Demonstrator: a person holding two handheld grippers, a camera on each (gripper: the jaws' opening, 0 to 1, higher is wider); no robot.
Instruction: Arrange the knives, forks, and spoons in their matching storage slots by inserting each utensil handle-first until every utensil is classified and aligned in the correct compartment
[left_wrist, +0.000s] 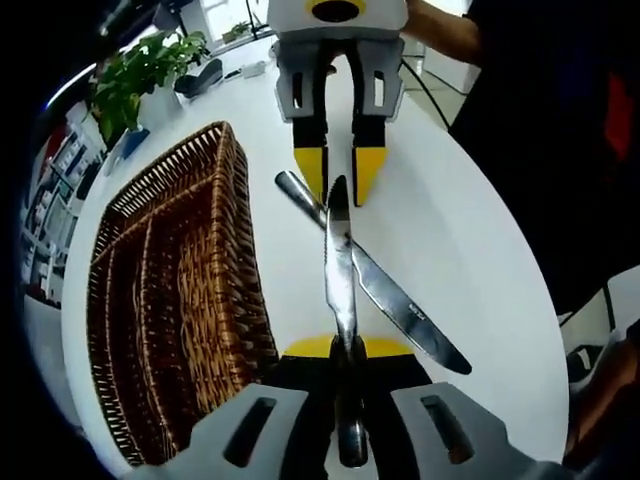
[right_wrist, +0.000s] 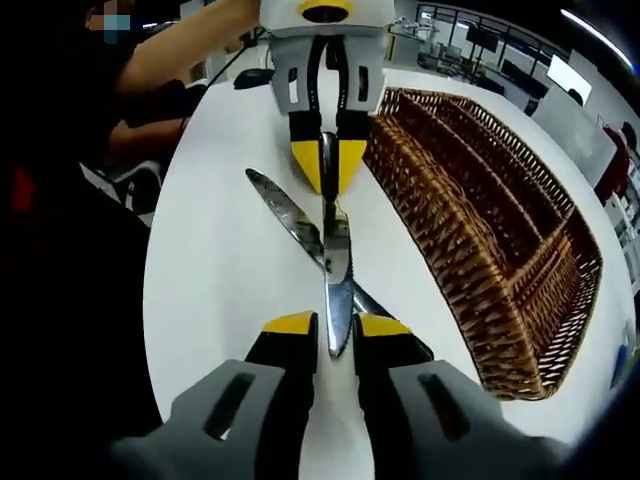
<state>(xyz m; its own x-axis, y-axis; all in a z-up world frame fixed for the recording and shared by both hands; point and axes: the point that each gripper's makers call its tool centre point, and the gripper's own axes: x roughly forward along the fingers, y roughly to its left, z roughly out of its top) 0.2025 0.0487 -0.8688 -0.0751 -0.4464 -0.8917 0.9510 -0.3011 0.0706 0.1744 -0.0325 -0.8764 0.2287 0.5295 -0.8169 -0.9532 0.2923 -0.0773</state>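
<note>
Left gripper view: left gripper (left_wrist: 340, 352) at bottom, jaws closed tight on handle end of a knife (left_wrist: 339, 270), blade running away from cam, held above the white table (left_wrist: 470, 230). A second knife (left_wrist: 372, 275) lies flat on table, diagonal, crossing under the held one. Right gripper (left_wrist: 339, 170) faces in from top, yellow tips narrowly apart around the held knife's blade tip; can't tell if touching. Wicker tray (left_wrist: 170, 290) w/ long slots sits just left of knives; potted plant (left_wrist: 140, 75) beyond it. Right gripper view: right gripper (right_wrist: 337, 330) at bottom, jaws slightly apart, blade tip between them, contact unclear. Left gripper (right_wrist: 327, 160) opposite, clamped on held knife (right_wrist: 335, 275). Second knife (right_wrist: 290, 222) on table (right_wrist: 220, 250) underneath. Tray (right_wrist: 480, 210) to right.
</note>
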